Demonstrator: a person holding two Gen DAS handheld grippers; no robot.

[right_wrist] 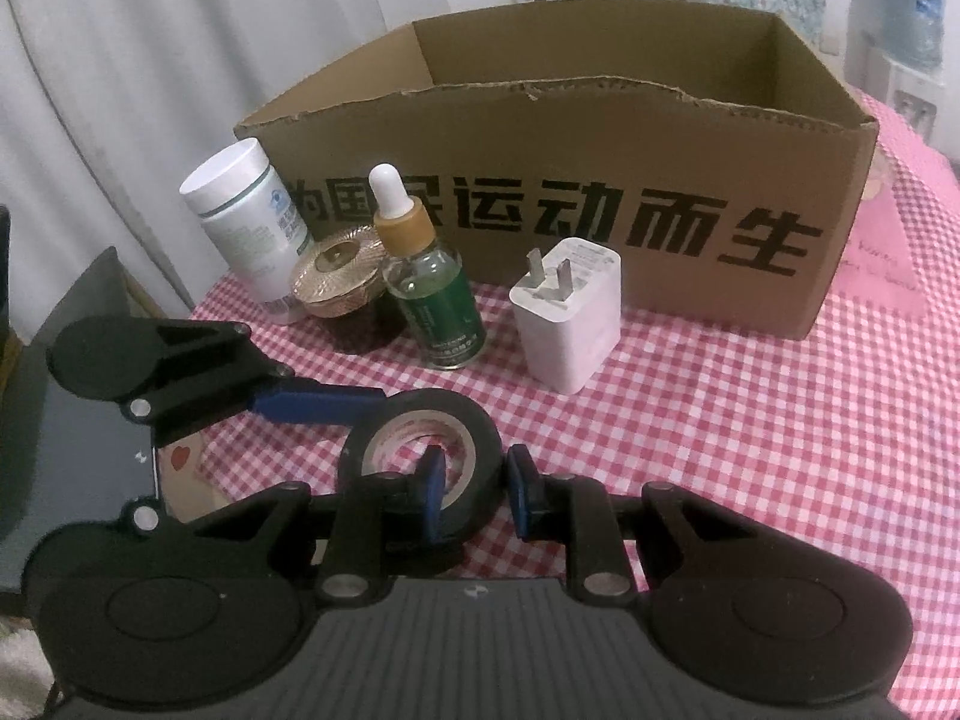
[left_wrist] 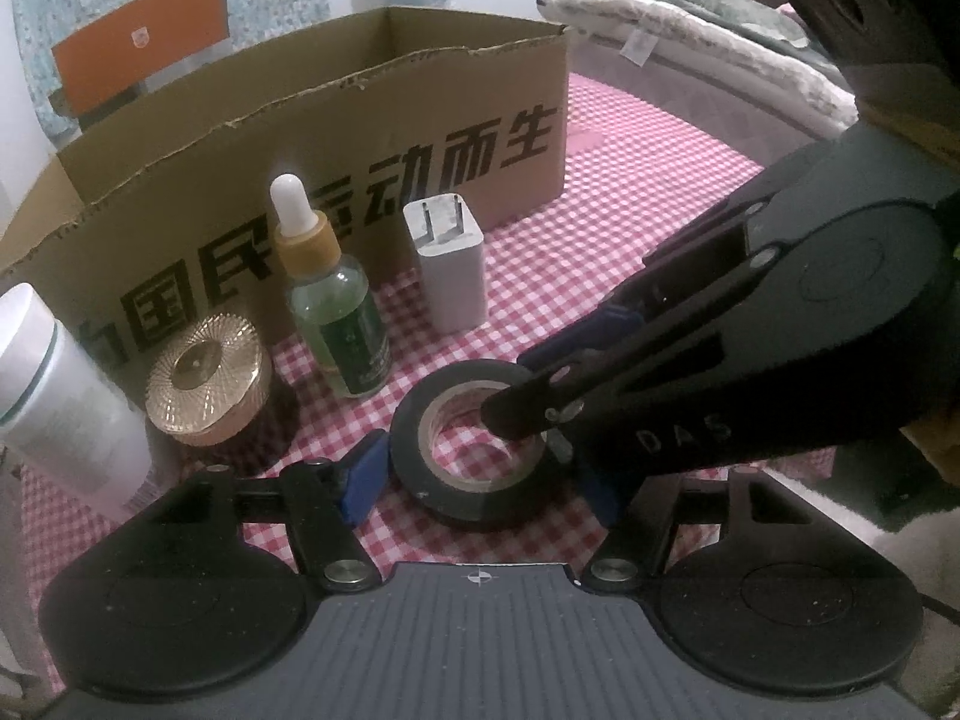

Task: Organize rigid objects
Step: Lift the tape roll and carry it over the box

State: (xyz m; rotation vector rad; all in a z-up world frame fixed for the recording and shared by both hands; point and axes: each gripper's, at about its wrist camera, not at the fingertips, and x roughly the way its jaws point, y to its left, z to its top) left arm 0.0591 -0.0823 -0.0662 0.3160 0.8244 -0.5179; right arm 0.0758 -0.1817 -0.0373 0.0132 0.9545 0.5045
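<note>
Tape roll (right_wrist: pixel 420 456), black with a pale core, lies flat on our worktop (right_wrist: pixel 750 450), which wears a red-and-white checked cloth. Behind it stand a white charger (right_wrist: pixel 570 315), a green dropper bottle (right_wrist: pixel 435 294), a gold-lidded jar (right_wrist: pixel 342 276) and a white pill bottle (right_wrist: pixel 246 222), all in front of an open cardboard box (right_wrist: pixel 600 192) printed with black characters. White curtains hang to one side; folded blankets (left_wrist: pixel 690 30) lie beyond the worktop.

Our right gripper (right_wrist: pixel 474 489) straddles the roll's near wall, one finger inside the core, one outside, jaws apart and not pinching. Our left gripper (left_wrist: pixel 480 480) has its jaws wide, one blue finger (left_wrist: pixel 363 483) beside the roll. In the left view the right gripper's body covers the other left finger and part of the roll.
</note>
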